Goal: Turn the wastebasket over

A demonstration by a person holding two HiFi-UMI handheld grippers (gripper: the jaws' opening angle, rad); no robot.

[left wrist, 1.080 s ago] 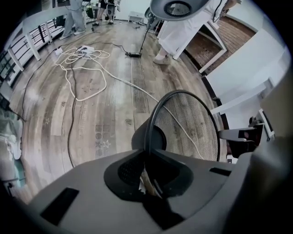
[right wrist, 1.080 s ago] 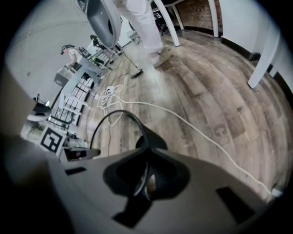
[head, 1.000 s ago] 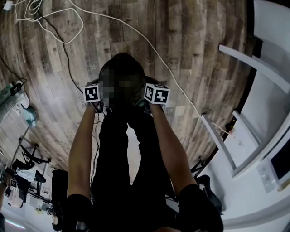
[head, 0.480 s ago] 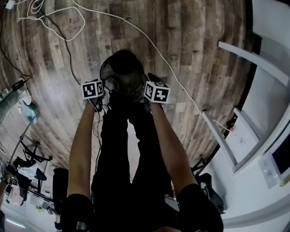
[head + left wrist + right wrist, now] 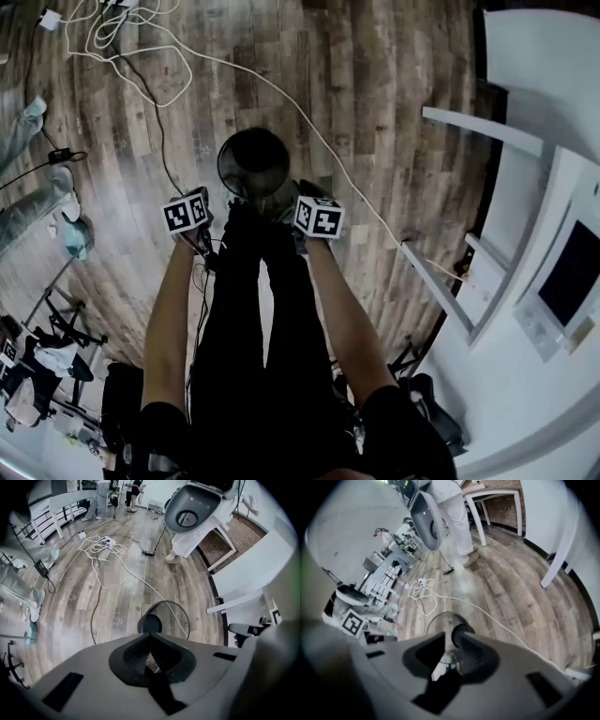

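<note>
Nearest the head camera are the operator's black-trousered legs [image 5: 267,356] and two bare forearms reaching down and forward. Each forearm ends at a gripper topped by a marker cube, the left cube [image 5: 186,213] and the right cube [image 5: 319,217] roughly level with each other.

Left gripper [image 5: 151,635]: the jaws have just been closing and now stand together at the tips. Nothing is between them.

Right gripper [image 5: 451,633]: the jaws have just been closing and stand partly apart. The gap is empty, with only floor and the basket showing beyond it.

The wastebasket [image 5: 253,161] is a dark mesh basket on the floor just ahead of the operator's feet, between the lines of the two grippers. Neither gripper touches it, and both are above it. It appears to stand upright, with the wide rim uppermost and the small dark base on the floor. It has not been turned over.

A white cable [image 5: 337,159] runs across the wood-plank floor [image 5: 394,84], passing close by the basket on its right side and on toward the white furniture [image 5: 525,141] at the right edge. A dark screen [image 5: 572,281] sits among that furniture.

Further out, the cable gathers into loose coils beside a white power strip [image 5: 107,541]. Beyond that stands a person in white trousers [image 5: 457,508]. More people stand at the far end of the room, too small to make out.
</note>
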